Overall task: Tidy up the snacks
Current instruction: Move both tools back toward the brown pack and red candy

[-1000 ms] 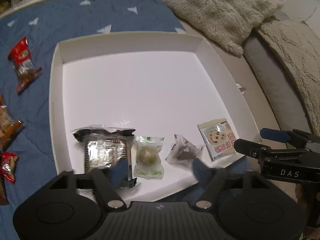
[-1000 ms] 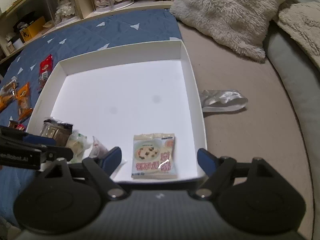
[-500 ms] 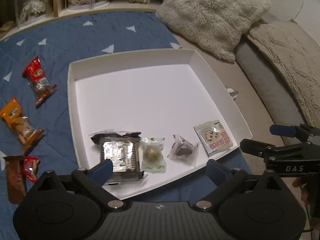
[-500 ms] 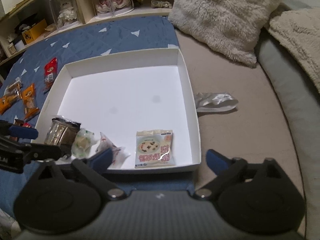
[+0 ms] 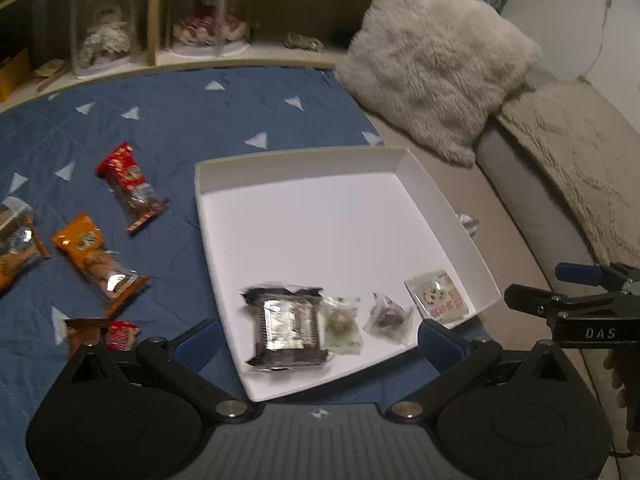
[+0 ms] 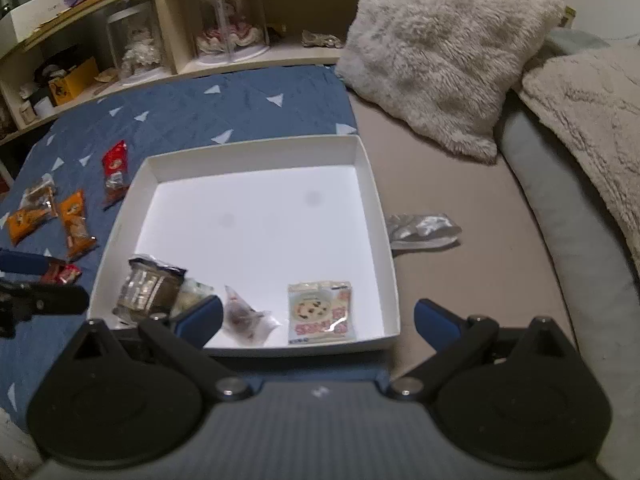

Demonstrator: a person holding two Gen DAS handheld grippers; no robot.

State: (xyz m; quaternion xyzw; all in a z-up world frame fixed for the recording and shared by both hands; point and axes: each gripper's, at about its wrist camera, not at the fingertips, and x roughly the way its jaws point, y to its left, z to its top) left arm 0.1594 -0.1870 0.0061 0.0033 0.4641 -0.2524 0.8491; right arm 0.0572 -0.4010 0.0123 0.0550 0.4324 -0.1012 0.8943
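A white box (image 5: 448, 208) sits on the bed, partly on a blue blanket (image 5: 180, 120) with white triangles and partly on a tan sheet (image 6: 460, 184). Four snacks lie in a row along the near side of the box. From left to right they are a dark shiny pack (image 5: 286, 324), a small green and clear pack (image 5: 340, 322), a little clear pack with something brown inside (image 5: 388, 316), and a cookie pack (image 5: 436, 294) with a picture on it. The dark pack and the green pack touch each other. The cookie pack is near the right wall of the box.

More snacks lie on the blanket to the left of the box. A red pack (image 5: 130, 186) is the far one. An orange pack (image 5: 98, 262) is nearer. Another orange pack (image 5: 16, 244) is at the left edge. A small red pack (image 5: 120, 334) and a brown pack (image 5: 82, 336) lie close to the left tongs.

A crumpled silver wrapper (image 6: 424, 230) lies on the tan sheet, just right of the box.

The left tongs (image 5: 316, 338) are wide open and hold nothing. They hang over the near left part of the box. The right tongs (image 6: 316, 316) are wide open too and hold nothing. They hang over the near right part of the box.

A fluffy white pillow (image 6: 444, 48) leans at the far right. A wooden shelf (image 6: 180, 24) stands at the far side.
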